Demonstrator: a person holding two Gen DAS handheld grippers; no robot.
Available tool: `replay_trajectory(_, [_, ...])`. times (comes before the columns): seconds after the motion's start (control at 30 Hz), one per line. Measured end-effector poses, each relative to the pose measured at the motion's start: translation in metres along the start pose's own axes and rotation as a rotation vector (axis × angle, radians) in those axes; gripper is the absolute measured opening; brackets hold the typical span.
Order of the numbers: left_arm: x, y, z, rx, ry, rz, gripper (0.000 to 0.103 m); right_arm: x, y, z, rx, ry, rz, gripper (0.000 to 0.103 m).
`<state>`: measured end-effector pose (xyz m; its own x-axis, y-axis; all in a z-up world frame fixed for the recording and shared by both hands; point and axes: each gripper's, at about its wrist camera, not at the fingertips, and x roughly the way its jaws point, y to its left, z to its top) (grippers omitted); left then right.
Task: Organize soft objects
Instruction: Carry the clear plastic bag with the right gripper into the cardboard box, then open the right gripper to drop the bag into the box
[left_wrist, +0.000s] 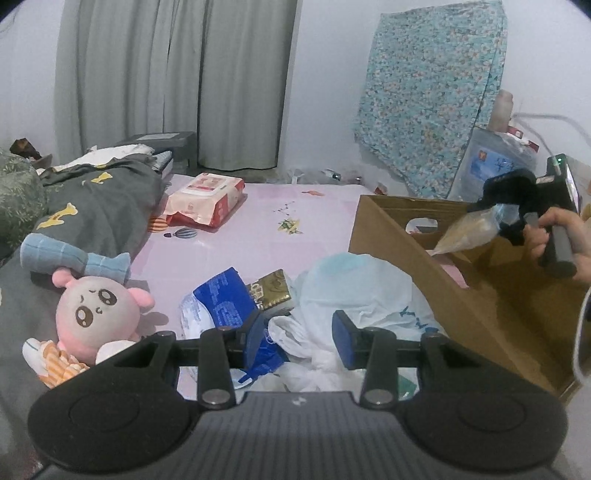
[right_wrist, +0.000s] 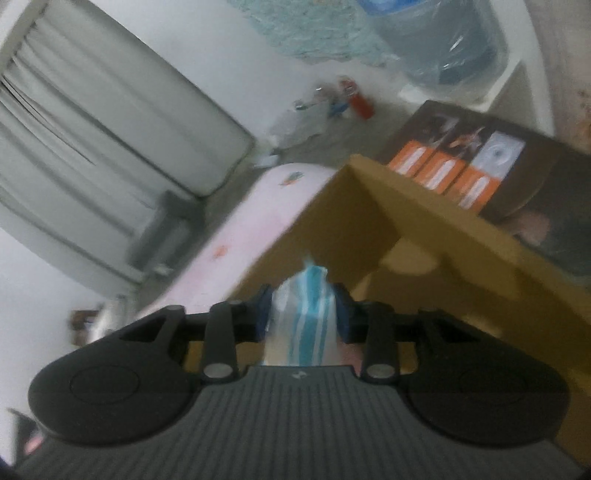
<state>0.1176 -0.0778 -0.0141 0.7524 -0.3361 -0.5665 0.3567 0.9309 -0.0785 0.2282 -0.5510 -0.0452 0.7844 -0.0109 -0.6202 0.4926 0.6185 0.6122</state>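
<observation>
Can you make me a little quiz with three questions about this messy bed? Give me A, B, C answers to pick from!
1. Where is the plush doll?
A. Lying on the bed, left of the blue package
B. Inside the cardboard box
C. Hanging on the curtain

2. What colour are the pads of the left gripper?
A. Red
B. Yellow
C. Blue

3. What is the left gripper doing?
A. Squeezing the doll
B. Open, with nothing pinched between its pads
C. Shut on the box's edge

Answers:
1 A: the doll lies on the bed near the left edge of the left wrist view.
2 C: both pads are dark blue.
3 B: there is a wide gap between the pads, and they touch nothing.
</observation>
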Motion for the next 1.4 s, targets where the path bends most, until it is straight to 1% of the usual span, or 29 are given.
replay_trajectory(0.03, [-0.001, 0.001, 0.000, 0.000, -0.001, 0.001, 0.043, 0.002, 0.000, -0.001, -0.015, 0.001, -0.024, 0.050])
replay_trajectory(0.1, [0.001, 0.003, 0.000, -0.005, 0.003, 0.000, 0.043, 0.000, -0.003, -0.004, -0.048, -0.005, -0.062, 0.057])
replay_trajectory(0.13, [0.002, 0.004, 0.000, -0.009, 0.008, -0.003, 0.043, -0.002, -0.003, -0.006, -0.068, -0.005, -0.077, 0.064])
replay_trajectory(0.2, [0.005, 0.006, 0.000, -0.020, 0.019, -0.011, 0.043, -0.010, -0.006, -0.007, -0.094, -0.005, -0.102, 0.074])
replay_trajectory(0.33, [0.008, 0.007, -0.002, -0.027, 0.025, -0.024, 0.043, -0.024, -0.013, -0.007, -0.135, -0.001, -0.127, 0.080])
replay_trajectory(0.43, [0.008, 0.008, -0.003, -0.029, 0.026, -0.025, 0.043, -0.040, -0.014, -0.010, -0.162, -0.014, -0.146, 0.081])
replay_trajectory(0.57, [0.008, 0.010, -0.004, -0.044, 0.026, -0.022, 0.044, -0.062, -0.014, -0.016, -0.168, -0.008, -0.127, 0.082])
replay_trajectory(0.63, [0.008, 0.012, -0.004, -0.050, 0.027, -0.020, 0.044, -0.064, -0.019, -0.020, -0.142, 0.044, -0.101, 0.082])
replay_trajectory(0.7, [0.007, 0.014, -0.005, -0.054, 0.027, -0.020, 0.044, -0.067, -0.023, -0.025, -0.089, 0.125, -0.073, 0.082])
replay_trajectory(0.77, [0.007, 0.015, -0.006, -0.060, 0.028, -0.023, 0.044, -0.058, -0.035, -0.032, 0.006, 0.236, -0.045, 0.082])
replay_trajectory(0.83, [0.007, 0.015, -0.006, -0.065, 0.033, -0.029, 0.044, -0.049, -0.047, -0.038, 0.093, 0.303, -0.034, 0.082])
replay_trajectory(0.87, [0.007, 0.015, -0.006, -0.067, 0.034, -0.032, 0.044, -0.043, -0.053, -0.040, 0.128, 0.317, -0.037, 0.082])
replay_trajectory(0.97, [0.004, 0.013, -0.007, -0.057, 0.031, -0.029, 0.044, -0.029, -0.063, -0.043, 0.191, 0.303, -0.050, 0.082])
replay_trajectory(1.2, [0.001, 0.016, -0.005, -0.073, 0.029, -0.014, 0.045, -0.002, -0.065, -0.039, 0.274, 0.294, 0.003, 0.082])
replay_trajectory(1.4, [0.001, 0.015, -0.005, -0.070, 0.033, -0.012, 0.046, 0.002, -0.052, -0.032, 0.242, 0.240, 0.017, 0.081])
